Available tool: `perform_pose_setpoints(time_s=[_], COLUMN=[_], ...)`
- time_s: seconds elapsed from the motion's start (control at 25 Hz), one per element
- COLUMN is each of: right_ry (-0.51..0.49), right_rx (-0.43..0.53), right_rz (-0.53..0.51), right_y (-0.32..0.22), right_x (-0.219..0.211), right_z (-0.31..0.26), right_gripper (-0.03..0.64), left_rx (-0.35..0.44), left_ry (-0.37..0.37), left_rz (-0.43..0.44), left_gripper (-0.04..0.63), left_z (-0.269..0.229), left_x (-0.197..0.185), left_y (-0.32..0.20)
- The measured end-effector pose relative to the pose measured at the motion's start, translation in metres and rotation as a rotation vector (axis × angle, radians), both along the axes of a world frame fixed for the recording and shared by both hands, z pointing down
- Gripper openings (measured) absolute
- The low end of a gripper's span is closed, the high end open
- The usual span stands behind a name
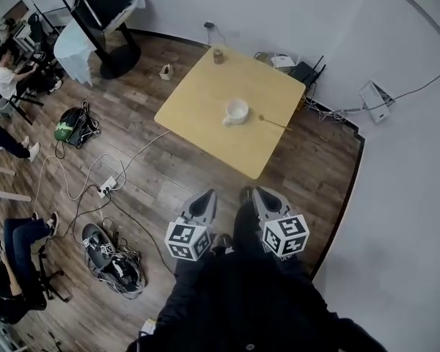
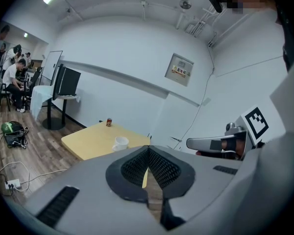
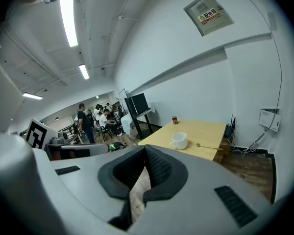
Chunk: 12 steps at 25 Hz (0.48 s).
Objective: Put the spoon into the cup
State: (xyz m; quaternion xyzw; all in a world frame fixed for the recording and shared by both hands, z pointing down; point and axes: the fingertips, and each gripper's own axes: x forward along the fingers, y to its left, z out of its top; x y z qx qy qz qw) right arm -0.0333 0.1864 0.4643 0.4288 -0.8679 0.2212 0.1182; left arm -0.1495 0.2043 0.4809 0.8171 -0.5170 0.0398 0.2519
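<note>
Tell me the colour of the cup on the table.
White. The cup shows best in the head view, against the pale yellow tabletop.

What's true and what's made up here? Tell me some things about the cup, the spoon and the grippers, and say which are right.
1. The spoon is inside the cup. False: it lies on the table beside the cup.
2. The left gripper and the right gripper are both shut with nothing in them. True.
3. A can stands on the table. True.
4. The cup lies on its side. False: it stands upright.
5. The grippers touch the table. False: they are well short of it, over the floor.
</note>
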Motion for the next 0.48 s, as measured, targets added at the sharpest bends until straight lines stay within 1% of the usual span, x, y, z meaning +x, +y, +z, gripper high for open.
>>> perform_pose_setpoints(time_s=[0.28, 0.48], right_ry=[-0.039, -0.07], right_rx=[-0.002, -0.013], right_rz=[-0.009, -0.002], right_y=[-0.096, -0.163], right_x=[0.024, 0.051], right_z=[0.001, 0.001], right_gripper=[0.021, 0.021], left_rx=[-0.003, 0.002], left_ry=[0.002, 0.003], left_rz=[-0.007, -0.014], left_gripper=[0.032, 0.032], left_z=[0.001, 0.001], left_x=[0.029, 0.051], left_y=[-0.097, -0.163])
